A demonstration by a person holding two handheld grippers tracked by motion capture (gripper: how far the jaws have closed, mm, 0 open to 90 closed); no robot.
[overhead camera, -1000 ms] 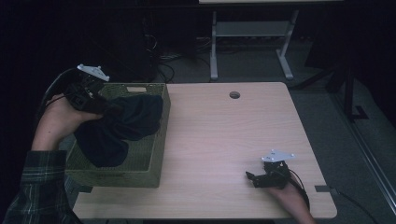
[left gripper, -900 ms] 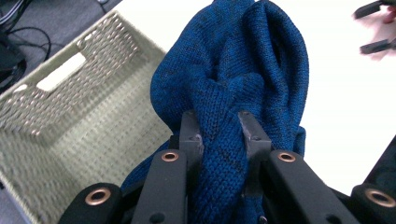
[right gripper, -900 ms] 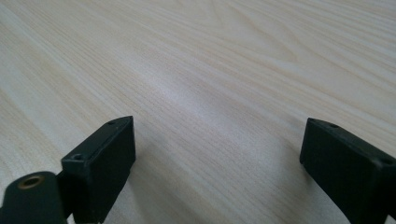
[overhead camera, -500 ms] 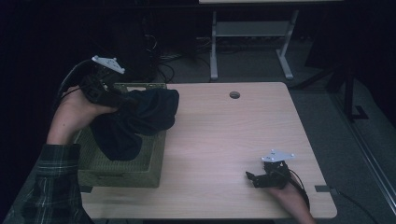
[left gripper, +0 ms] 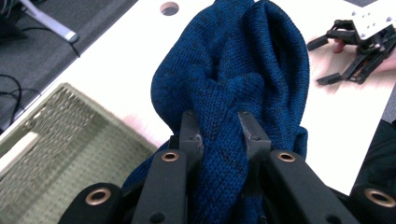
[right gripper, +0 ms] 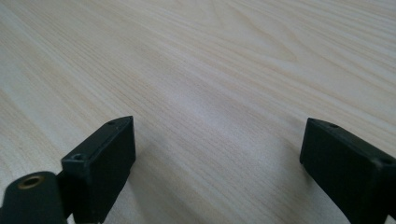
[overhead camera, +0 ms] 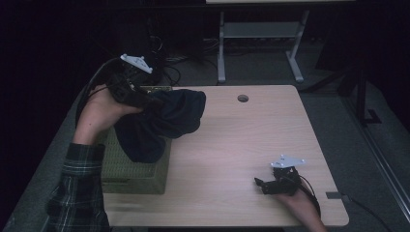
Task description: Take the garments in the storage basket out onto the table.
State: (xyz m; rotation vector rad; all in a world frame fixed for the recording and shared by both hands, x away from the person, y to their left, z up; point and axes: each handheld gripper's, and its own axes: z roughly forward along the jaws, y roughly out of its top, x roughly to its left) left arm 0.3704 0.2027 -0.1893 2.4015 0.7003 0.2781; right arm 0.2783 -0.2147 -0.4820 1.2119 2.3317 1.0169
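One dark blue knitted sweater (left gripper: 243, 70), soft and bunched into thick folds, hangs above the worktop's left edge, draping over the far rim of one olive woven basket (overhead camera: 130, 169) with a rectangular shape. The left gripper (left gripper: 219, 135) has its two black jaws pinched on a fold of the knit. The right gripper (overhead camera: 261, 183) rests on the pale wood-grain worktop (right gripper: 210, 60) near the near right corner, jaws spread wide, holding nothing.
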